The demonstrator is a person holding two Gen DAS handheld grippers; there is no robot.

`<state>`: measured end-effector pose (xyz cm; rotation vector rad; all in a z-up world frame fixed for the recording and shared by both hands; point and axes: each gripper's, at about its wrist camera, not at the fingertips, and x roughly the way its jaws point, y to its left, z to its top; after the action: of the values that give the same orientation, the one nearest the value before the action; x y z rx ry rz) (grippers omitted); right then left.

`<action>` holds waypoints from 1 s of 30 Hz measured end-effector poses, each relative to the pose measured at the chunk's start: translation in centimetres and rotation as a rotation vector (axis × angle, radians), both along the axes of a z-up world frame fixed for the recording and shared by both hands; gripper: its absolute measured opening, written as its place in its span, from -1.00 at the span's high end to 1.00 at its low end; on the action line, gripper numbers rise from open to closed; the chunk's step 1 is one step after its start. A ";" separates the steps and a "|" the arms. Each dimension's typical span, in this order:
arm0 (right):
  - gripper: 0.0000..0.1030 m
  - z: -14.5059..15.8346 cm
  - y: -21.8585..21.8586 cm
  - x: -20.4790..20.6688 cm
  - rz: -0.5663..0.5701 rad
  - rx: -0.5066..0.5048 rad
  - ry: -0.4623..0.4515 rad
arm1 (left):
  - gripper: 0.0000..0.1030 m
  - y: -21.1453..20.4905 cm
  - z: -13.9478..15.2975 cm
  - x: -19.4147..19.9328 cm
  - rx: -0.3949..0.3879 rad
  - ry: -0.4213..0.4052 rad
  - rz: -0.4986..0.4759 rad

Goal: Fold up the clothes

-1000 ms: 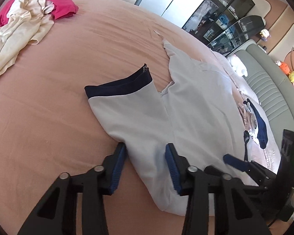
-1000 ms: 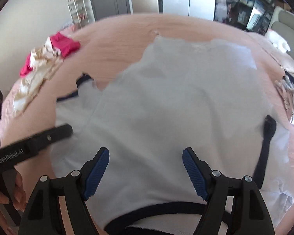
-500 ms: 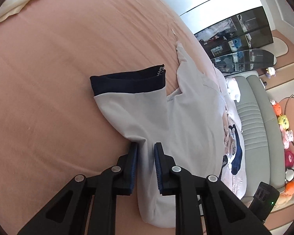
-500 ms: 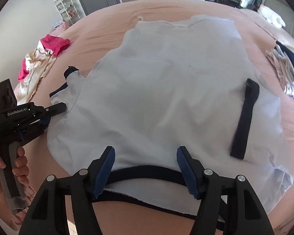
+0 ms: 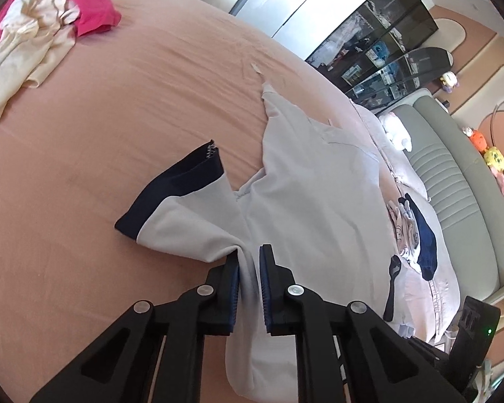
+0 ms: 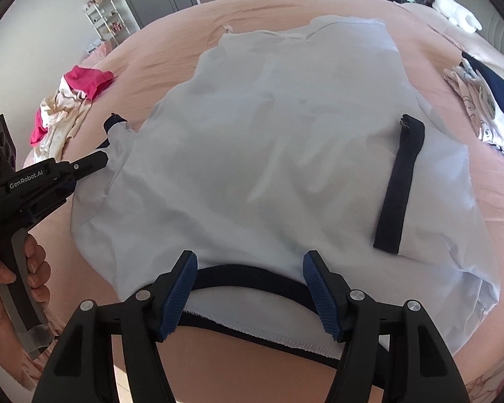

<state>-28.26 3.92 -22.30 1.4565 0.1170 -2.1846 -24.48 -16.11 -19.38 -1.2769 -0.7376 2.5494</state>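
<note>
Left hand-held gripper [image 5: 249, 285], black plastic with ribbed blue pads [image 5: 264, 288], pinched a bunched fold of the pale grey shirt [image 6: 279, 154] where its sleeve [image 5: 184, 215] joined the body. That sleeve ended in a navy cuff [image 5: 174, 184] with rough white stitching at one corner. Its side read "GenRobot.AI" in white, and a hand [image 6: 3, 288] gripped its handle. The right hand-held gripper [image 6: 248, 278] hung spread wide over the shirt's navy collar band [image 6: 252, 277], touching nothing. The smooth, thin shirt lay flat across the middle of the peach-sheeted bed [image 5: 84, 134], collar towards the near edge. A crumpled cream and pink heap [image 5: 43, 23] sat near the far left corner.
</note>
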 end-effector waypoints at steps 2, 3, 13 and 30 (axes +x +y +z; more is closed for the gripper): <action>-0.27 0.1 0.7 -0.2 -0.020 -0.022 -0.009 | 0.82 1.4 0.7 0.0 -0.074 0.034 -0.041; -0.27 0.2 1.0 -0.4 -0.029 -0.032 -0.011 | 0.82 2.7 1.3 0.2 -0.131 0.070 -0.086; -0.27 3.7 -1.5 -3.5 0.064 -0.129 0.042 | 0.80 10.0 0.4 1.8 -0.240 0.072 -0.490; -0.27 3.3 -13.6 -1.3 0.508 -0.062 0.017 | -0.41 3.7 2.2 2.6 0.030 0.100 -0.461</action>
<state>-29.56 -9.63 -19.01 1.2124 0.3776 -1.7691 -21.85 -12.37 -17.22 -1.1412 -0.4006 2.1991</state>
